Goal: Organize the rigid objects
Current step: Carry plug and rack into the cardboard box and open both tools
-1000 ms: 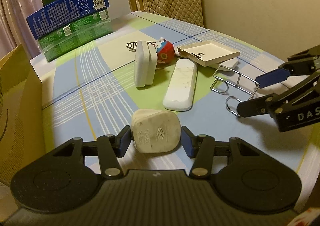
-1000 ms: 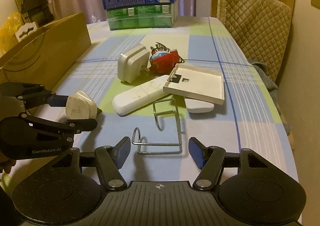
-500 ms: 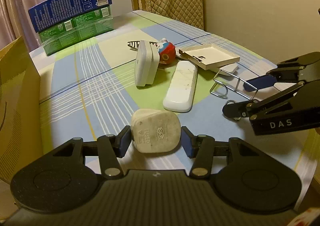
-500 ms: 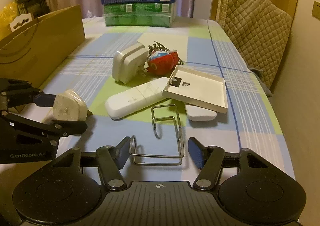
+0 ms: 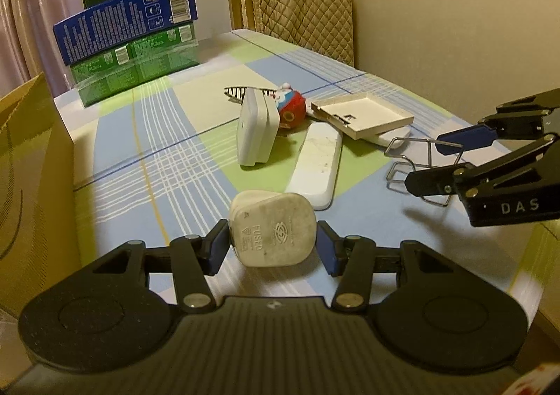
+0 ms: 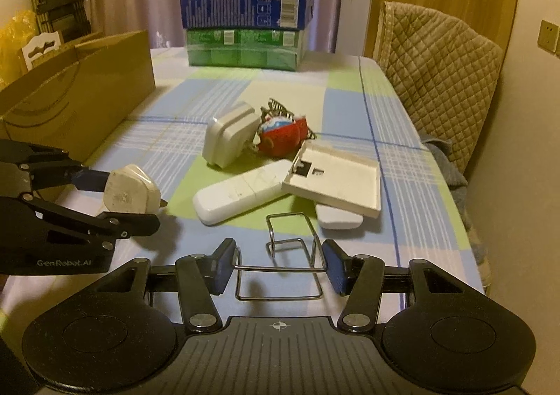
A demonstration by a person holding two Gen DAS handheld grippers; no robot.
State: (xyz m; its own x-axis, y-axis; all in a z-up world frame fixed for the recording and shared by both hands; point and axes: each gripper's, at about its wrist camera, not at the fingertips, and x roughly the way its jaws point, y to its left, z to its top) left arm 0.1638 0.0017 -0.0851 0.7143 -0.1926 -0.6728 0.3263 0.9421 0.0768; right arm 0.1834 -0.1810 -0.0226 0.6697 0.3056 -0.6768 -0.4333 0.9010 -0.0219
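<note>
Both grippers tilt downward over the near table. The left gripper [image 5: 273,248] clamps a white fused three-pin plug [image 5: 273,232]; the right gripper [image 6: 278,265], its jaws having just closed, pinches a bent silver wire rack [image 6: 280,272], near right.

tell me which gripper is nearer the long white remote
Left, though only slightly. The left gripper, shut on the white plug, sits just short of the remote's near end. The right gripper, gripping the wire rack, sits off to its side.
</note>
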